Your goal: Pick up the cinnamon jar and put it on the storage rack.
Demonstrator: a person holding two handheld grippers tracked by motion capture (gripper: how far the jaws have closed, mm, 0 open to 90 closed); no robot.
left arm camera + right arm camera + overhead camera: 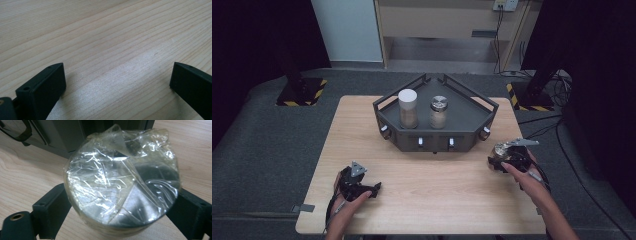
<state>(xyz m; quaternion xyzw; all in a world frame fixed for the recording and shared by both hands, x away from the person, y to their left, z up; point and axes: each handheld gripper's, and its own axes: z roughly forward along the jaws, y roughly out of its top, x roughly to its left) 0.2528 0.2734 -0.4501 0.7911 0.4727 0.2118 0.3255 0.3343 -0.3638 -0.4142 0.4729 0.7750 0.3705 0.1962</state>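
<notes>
Item 1, my left gripper (374,189): rests at 7 o'clock on the wooden table (447,200), jaws spread wide, nothing between them but bare board.

Item 2, my right gripper (493,163): at 4 o'clock on the table. Jaws partly closed, one either side of a metal-lidded jar (122,182) with crinkled clear film over its lid. The pads appear to touch its sides; I cannot tell how firmly they grip.

Item 3, the jar: stands upright on the table, long axis vertical, just off the rack's right front corner.

Item 4, dark angular rack (437,132): at 11 o'clock from my right gripper, far nearer that hand than the left. Holds a white-lidded jar (408,107) and a silver-lidded jar (438,111).
</notes>
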